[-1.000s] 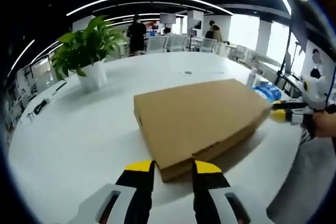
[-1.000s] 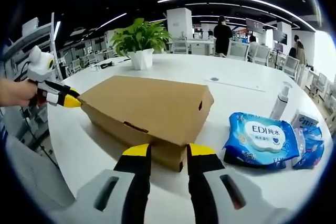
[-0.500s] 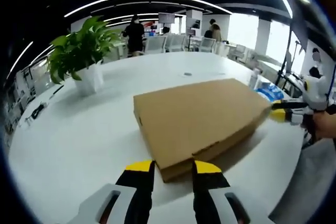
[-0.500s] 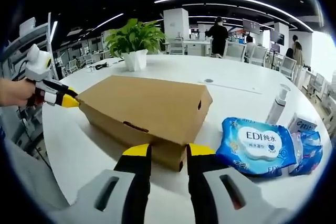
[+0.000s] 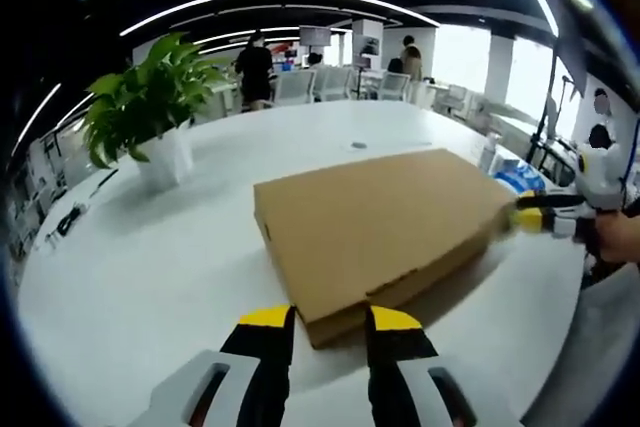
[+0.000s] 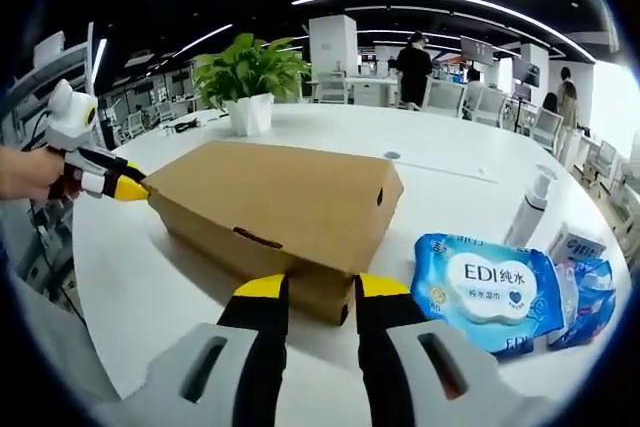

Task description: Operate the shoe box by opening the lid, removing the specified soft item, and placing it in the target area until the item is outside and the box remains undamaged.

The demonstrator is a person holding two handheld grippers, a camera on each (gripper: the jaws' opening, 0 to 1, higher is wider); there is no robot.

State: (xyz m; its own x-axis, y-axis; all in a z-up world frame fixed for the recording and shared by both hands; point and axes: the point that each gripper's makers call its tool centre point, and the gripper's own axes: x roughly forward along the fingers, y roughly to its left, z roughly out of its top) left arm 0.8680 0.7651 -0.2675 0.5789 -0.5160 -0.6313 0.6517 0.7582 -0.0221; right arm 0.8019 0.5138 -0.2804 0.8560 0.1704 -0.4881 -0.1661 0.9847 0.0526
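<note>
1. Cardboard shoe box (image 5: 375,227) lies closed on the white desk (image 5: 150,267).
2. Left gripper (image 5: 330,319) and right gripper (image 6: 310,287) meet opposite corners, fingers apart.
3. Lid probably light, dentable; lift by its edge.

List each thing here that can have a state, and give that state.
Shoe box: lid closed, flat on the white table.
Left gripper: jaws open at the box's corner.
Right gripper: jaws open at the opposite corner.
Wet wipes pack: flap shut, lying flat.
Pump bottle: upright.
Potted plant: upright.
</note>
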